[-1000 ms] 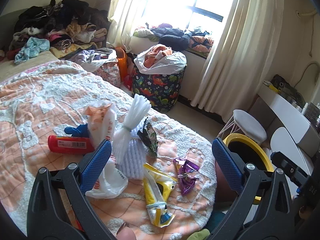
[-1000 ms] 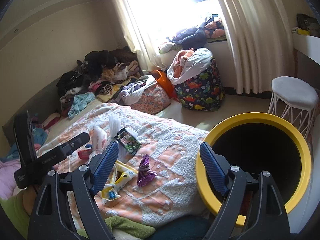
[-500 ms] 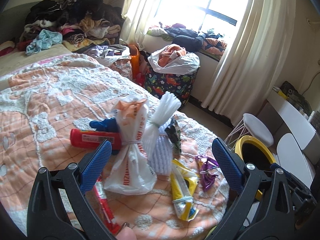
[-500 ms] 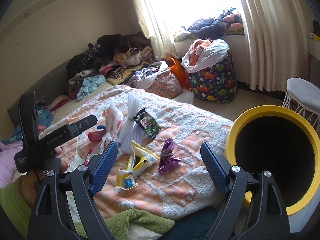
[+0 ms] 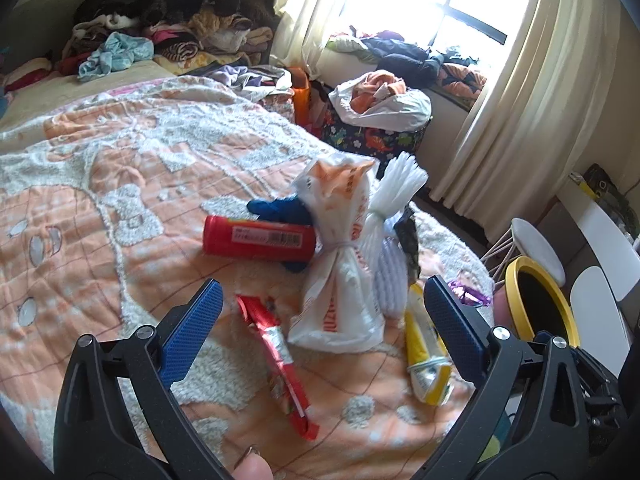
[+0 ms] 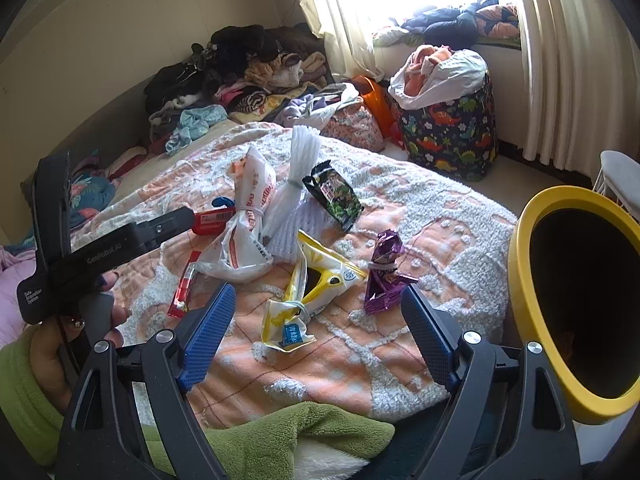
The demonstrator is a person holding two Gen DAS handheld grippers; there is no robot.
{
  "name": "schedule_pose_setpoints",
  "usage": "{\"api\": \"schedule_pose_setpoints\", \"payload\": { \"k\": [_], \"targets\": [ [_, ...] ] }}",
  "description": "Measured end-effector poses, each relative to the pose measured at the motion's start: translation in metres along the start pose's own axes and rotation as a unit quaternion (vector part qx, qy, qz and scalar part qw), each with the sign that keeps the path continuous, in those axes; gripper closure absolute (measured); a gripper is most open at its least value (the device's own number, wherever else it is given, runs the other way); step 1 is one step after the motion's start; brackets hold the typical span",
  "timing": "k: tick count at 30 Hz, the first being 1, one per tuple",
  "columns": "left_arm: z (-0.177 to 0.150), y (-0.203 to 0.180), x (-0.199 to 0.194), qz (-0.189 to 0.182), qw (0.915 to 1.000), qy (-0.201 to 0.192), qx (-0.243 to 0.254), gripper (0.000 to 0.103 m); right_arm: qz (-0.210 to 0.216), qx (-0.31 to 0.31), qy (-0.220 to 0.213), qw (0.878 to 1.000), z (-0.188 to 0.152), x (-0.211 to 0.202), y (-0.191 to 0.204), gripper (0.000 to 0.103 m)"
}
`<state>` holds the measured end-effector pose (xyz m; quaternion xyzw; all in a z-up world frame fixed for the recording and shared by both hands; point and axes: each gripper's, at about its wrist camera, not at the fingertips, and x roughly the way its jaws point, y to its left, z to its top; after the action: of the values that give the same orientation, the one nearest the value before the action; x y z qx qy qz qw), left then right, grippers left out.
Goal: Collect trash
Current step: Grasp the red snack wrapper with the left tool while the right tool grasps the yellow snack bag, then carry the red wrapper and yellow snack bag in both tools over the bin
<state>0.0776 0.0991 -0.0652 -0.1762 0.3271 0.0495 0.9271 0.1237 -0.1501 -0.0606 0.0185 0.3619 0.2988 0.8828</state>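
Trash lies on the orange and white bedspread (image 5: 100, 208): a red can (image 5: 258, 238), a tied white plastic bag (image 5: 340, 276), a red wrapper (image 5: 276, 356), a yellow packet (image 5: 426, 344), a purple wrapper (image 6: 384, 272) and a dark snack bag (image 6: 334, 196). My left gripper (image 5: 320, 328) is open and empty, just above the red wrapper and the white bag. My right gripper (image 6: 316, 332) is open and empty, over the yellow packet (image 6: 308, 292). A yellow-rimmed bin (image 6: 532, 304) stands beside the bed at the right.
Piled clothes (image 5: 172, 28) cover the head of the bed. A dinosaur-print laundry basket (image 6: 448, 128) and a white stool (image 5: 536, 248) stand on the floor by the curtained window. A green fleece sleeve (image 6: 280, 432) lies under my right gripper.
Both grippers have swung left, away from the bin and over the trash on the bed. The left one has come closer to the red can and the white bag. Both stayed open.
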Motion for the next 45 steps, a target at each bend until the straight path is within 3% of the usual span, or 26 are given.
{"api": "schedule_pose_setpoints", "payload": {
  "k": [5,10,15,26,28,31,37,45],
  "targets": [
    [-0.010,0.018,0.003,0.014,0.9994,0.022,-0.021,0.010,0.006,0.005,0.013,1.000,0.001,0.009,0.002,0.021],
    [-0.019,0.031,0.010,0.002,0.9974,0.059,-0.041,0.012,0.014,0.002,0.031,0.999,0.004,0.022,0.010,0.021],
    [-0.032,0.042,0.016,-0.018,0.9936,0.093,-0.060,0.033,0.025,-0.007,0.069,0.997,0.002,0.046,0.017,0.021],
    [-0.038,0.042,0.022,-0.031,0.9913,0.113,-0.061,0.062,0.018,-0.005,0.151,0.988,-0.006,0.102,0.027,0.043],
    [-0.039,0.040,0.023,-0.035,0.9908,0.118,-0.057,0.066,0.011,0.007,0.162,0.987,-0.010,0.109,0.022,0.061],
    [-0.040,0.038,0.028,-0.038,0.9898,0.125,-0.056,0.068,0.021,0.033,0.156,0.987,-0.011,0.107,0.012,0.067],
    [-0.041,0.043,0.031,-0.038,0.9877,0.133,-0.073,0.095,0.034,0.032,0.130,0.990,-0.012,0.091,0.008,0.069],
    [-0.033,0.040,0.015,-0.043,0.9925,0.093,-0.066,0.096,0.059,0.020,0.083,0.995,-0.010,0.053,0.004,0.069]
  ]
}}
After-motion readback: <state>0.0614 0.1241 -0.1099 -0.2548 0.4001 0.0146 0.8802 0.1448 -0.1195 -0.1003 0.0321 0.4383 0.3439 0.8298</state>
